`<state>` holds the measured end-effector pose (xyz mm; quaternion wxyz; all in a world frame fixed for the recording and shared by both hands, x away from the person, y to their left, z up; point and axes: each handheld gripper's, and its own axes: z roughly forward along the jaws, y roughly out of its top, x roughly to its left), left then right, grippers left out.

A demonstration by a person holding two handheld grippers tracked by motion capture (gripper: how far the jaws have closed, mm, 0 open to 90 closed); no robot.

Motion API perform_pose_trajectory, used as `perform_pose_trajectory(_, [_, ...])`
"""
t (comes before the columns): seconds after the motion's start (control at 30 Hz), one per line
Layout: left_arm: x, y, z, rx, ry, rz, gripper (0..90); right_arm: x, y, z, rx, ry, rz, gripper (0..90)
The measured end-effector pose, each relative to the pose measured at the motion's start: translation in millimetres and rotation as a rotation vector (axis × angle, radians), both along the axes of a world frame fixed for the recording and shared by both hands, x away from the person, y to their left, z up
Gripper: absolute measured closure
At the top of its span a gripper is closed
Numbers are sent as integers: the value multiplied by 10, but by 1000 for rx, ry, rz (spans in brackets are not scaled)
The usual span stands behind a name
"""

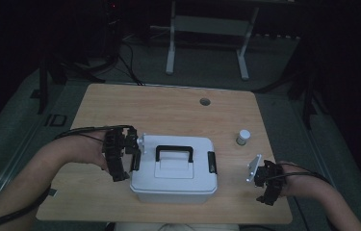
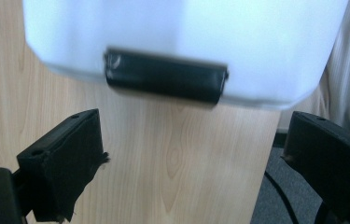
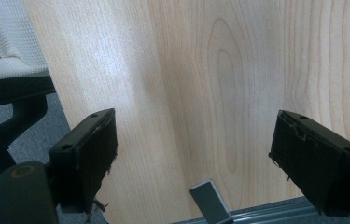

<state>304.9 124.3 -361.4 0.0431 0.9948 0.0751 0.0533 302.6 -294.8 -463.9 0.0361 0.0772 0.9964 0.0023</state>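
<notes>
A white lidded box (image 1: 173, 175) with a black top handle (image 1: 174, 153) stands near the front middle of the wooden table (image 1: 168, 110). My left gripper (image 1: 135, 153) is at the box's left end, open, its jaws pointing at that side. In the left gripper view the box (image 2: 186, 37) is blurred and close, and its black side latch (image 2: 165, 77) lies just beyond the open left gripper (image 2: 193, 126), untouched. My right gripper (image 1: 264, 186) hovers open near the table's front right corner, over bare wood (image 3: 238, 70), and the right gripper (image 3: 193, 121) holds nothing.
A small white-capped vial (image 1: 243, 136) stands to the right of the box. A second black latch (image 1: 211, 162) sits on the box's right end. A cable hole (image 1: 205, 101) is at the table's back. A chair (image 3: 9, 88) sits beyond the table's front edge.
</notes>
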Motion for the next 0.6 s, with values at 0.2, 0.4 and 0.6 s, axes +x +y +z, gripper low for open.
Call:
perform_pose_trajectory(0.2, [69, -102, 24, 4, 6, -15, 47, 5, -4, -10, -4, 5, -6, 145])
perform_pose_trajectory(0.4, [190, -296, 80, -2, 6, -42, 48, 5, 14, -6, -6, 7, -4, 145])
perform_pose_trajectory(0.6, [243, -517, 119, 3, 2, -82, 48, 13, 39, 0, 1, 9, 5, 145])
